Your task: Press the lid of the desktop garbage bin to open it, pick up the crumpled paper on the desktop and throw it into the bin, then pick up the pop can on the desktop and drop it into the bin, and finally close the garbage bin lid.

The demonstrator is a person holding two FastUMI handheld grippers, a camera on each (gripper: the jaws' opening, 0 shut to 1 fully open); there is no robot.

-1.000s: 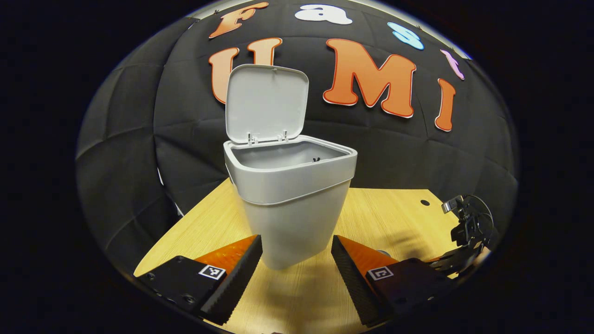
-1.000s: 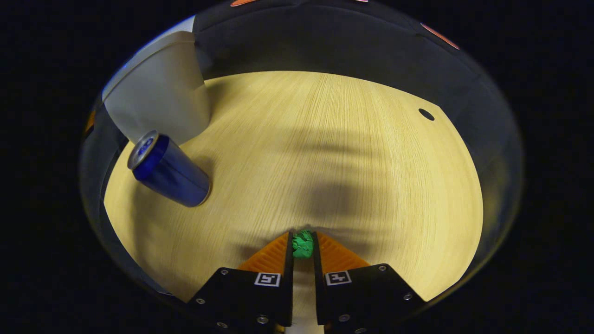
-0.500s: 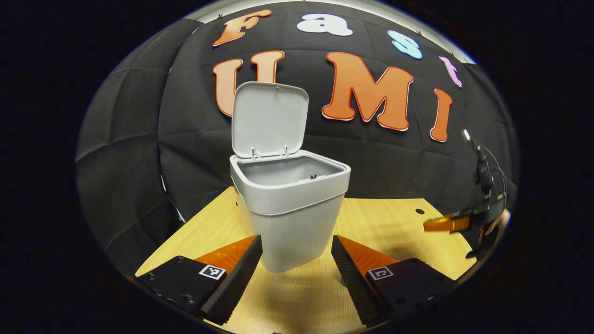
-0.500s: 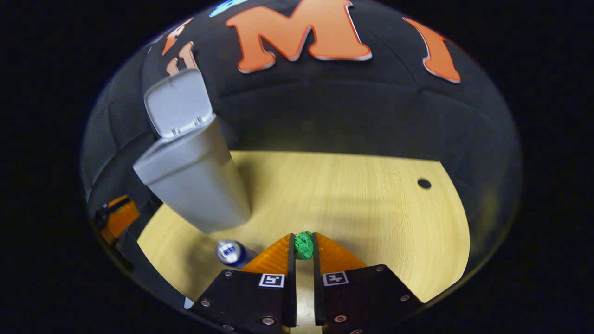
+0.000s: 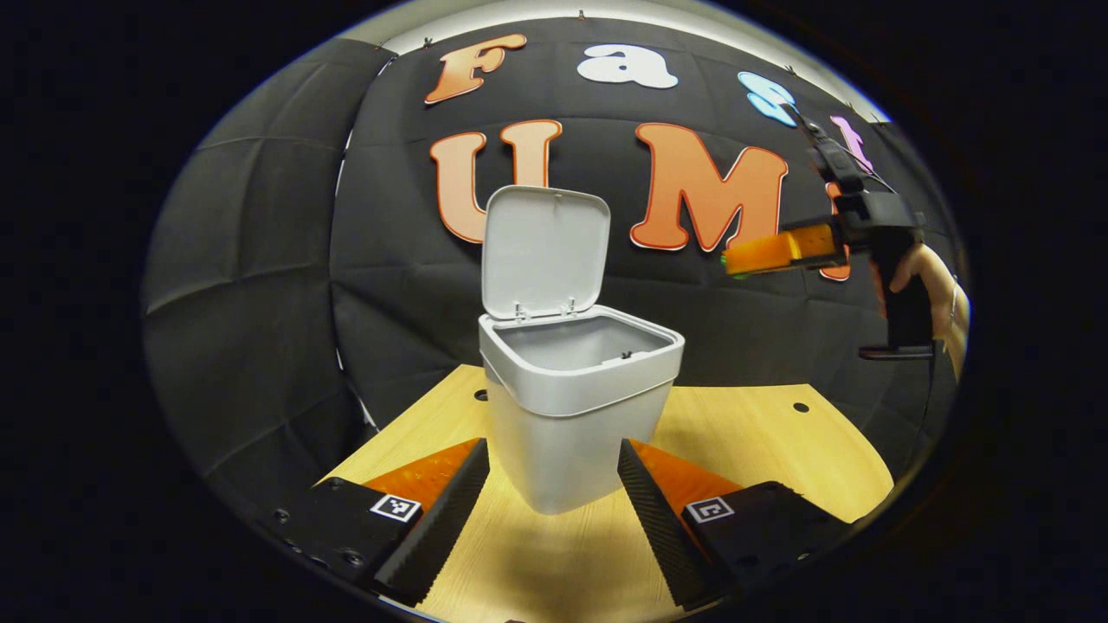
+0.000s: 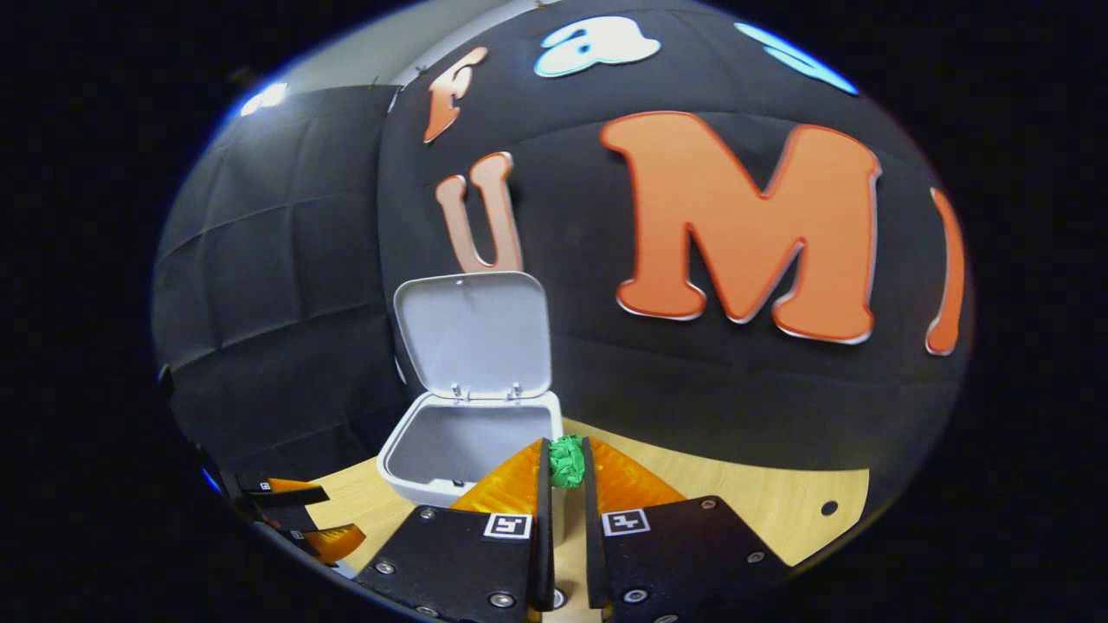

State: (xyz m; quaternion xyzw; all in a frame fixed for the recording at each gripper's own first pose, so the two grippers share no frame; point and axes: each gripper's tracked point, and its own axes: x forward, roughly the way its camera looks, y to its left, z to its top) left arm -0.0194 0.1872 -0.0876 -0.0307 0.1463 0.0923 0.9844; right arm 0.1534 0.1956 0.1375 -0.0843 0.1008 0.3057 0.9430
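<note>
The grey desktop bin (image 5: pixel 576 433) stands on the wooden table with its lid (image 5: pixel 543 251) swung upright, its mouth showing. My left gripper (image 5: pixel 554 446) is open, low over the table, its fingers either side of the bin's base and short of it. The right gripper (image 5: pixel 734 260) hangs high at the upper right, above and to the right of the bin, held by a hand (image 5: pixel 926 277). In the right gripper view that gripper (image 6: pixel 567 450) is shut on the green crumpled paper (image 6: pixel 567 460), just right of the bin's mouth (image 6: pixel 467 441) under the raised lid (image 6: pixel 474 333).
The light wooden table (image 5: pixel 762 433) has small round holes near its back edge. Black padded booth wall stands close behind the bin. The left gripper (image 6: pixel 316 519) appears at the lower left of the right gripper view, near the table (image 6: pixel 762 502) edge.
My right gripper has risen from the table with the green paper and swung up toward the bin's mouth. The left gripper has drawn back a little from the bin, still open.
</note>
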